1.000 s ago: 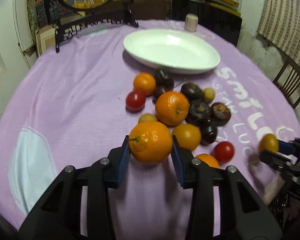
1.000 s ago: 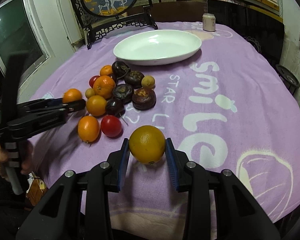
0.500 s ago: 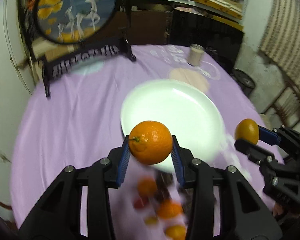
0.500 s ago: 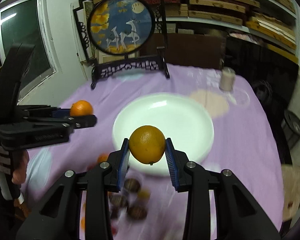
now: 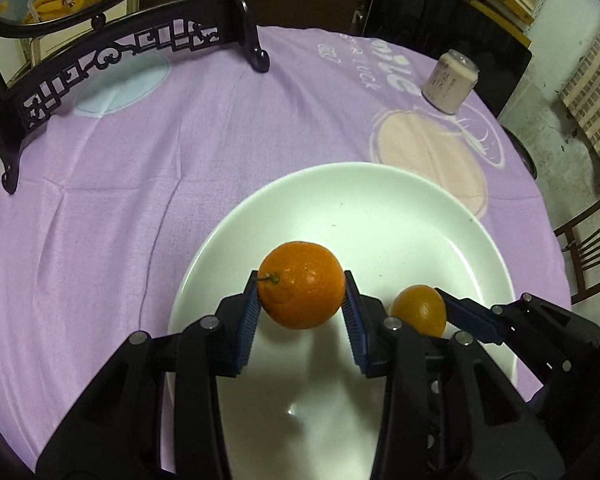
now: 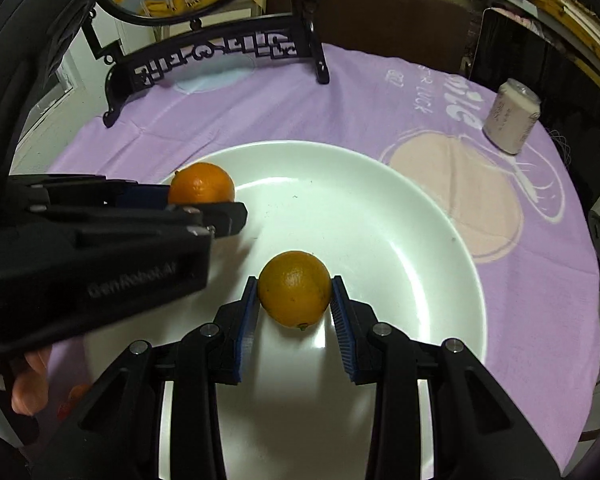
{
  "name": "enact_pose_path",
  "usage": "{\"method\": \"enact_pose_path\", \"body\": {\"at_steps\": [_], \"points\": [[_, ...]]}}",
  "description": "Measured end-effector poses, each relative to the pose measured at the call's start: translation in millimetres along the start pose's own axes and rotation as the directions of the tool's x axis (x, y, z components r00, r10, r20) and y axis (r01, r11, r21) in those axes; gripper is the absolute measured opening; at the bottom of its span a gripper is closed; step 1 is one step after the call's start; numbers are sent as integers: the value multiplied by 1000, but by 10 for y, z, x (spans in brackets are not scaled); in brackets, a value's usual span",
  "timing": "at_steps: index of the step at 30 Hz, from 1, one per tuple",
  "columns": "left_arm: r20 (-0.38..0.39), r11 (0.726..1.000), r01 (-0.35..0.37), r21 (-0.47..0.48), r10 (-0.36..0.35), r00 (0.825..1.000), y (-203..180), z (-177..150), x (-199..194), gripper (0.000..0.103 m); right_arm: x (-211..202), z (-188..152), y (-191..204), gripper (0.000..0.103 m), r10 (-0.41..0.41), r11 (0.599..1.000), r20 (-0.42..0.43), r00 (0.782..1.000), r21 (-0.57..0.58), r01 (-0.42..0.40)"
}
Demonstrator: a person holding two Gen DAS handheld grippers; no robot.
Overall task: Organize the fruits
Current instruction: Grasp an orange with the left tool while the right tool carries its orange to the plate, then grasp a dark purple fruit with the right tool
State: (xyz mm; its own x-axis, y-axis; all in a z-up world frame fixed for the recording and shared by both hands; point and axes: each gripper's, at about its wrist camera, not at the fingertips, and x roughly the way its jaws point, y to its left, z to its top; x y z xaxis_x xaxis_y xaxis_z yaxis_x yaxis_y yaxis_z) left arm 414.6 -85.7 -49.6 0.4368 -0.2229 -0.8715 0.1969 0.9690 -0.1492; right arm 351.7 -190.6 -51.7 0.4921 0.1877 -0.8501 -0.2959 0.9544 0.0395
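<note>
Oranges sit clamped between both pairs of jaws: left gripper (image 5: pixel 301 298) holds the bigger orange (image 5: pixel 301 285), right gripper (image 6: pixel 295 298) the smaller orange (image 6: pixel 295 288), plate (image 5: pixel 440 216) below.

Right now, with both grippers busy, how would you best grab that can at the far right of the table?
Take the can around its round side wall at mid-height, coming from the plate side. It stands upright and alone on the purple tablecloth, so nothing crowds either flank.
</note>
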Motion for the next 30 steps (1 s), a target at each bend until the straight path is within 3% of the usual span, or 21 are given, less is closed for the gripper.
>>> {"method": "enact_pose_path", "body": {"at_steps": [3, 4, 5, 6, 9, 11, 13, 14, 16, 17, 22, 30], "points": [[-10, 1000, -14, 1, 14, 1000, -13, -5, -24, 41, 48, 48, 45, 40, -84, 996, -4, 996, -21, 84], [-1, 1000, -16, -1, 16, 1000, 1, 3, -98, 53, -22, 42, 57, 44, -115, 993, 15, 993, -32, 115], [26, 1000, -23, 1, 23, 999, 14, 7, -206, 73, -112, 34, 69, 49, -129, 991, 32, 991, -38, 130], [67, 999, -42, 4, 42, 997, 24, -9, -347, 78, -194, 25, 72, 59, -136, 990, 50, 989, -40, 138], [141, 996, -85, 15, 82, 987, 49, -129, -757, 89, -637, -93, 99, 62, -168, 984, 128, 977, -44, 175], [185, 994, -103, 30, 96, 978, 65, -353, -1062, 94, -1009, -304, 153, 70, -163, 985, 178, 970, -26, 171], [233, 989, -138, 51, 123, 965, 77, -672, -1331, 99, -1350, -619, 263, 95, -166, 985, 230, 959, -13, 174], [271, 984, -168, 55, 147, 951, 80, -902, -1479, 99, -1479, -786, 331, 102, -174, 983, 257, 951, -7, 181], [329, 977, -208, 37, 184, 926, 93, -1397, -1699, 99, -1686, -1162, 452, 102, -191, 980, 298, 935, 8, 198], [336, 978, -208, 26, 187, 923, 101, -1576, -1753, 99, -1738, -1355, 512, 102, -198, 980, 299, 934, 24, 200], [274, 989, -151, -5, 147, 950, 133, -2481, -1864, 99, -1846, -1921, 642, 102, -167, 982, 276, 946, 129, 136], [273, 978, -210, 19, 196, 942, 130, -2951, -1940, 99, -2001, -2061, 885, 102, -204, 979, 282, 938, 74, 190]]}}
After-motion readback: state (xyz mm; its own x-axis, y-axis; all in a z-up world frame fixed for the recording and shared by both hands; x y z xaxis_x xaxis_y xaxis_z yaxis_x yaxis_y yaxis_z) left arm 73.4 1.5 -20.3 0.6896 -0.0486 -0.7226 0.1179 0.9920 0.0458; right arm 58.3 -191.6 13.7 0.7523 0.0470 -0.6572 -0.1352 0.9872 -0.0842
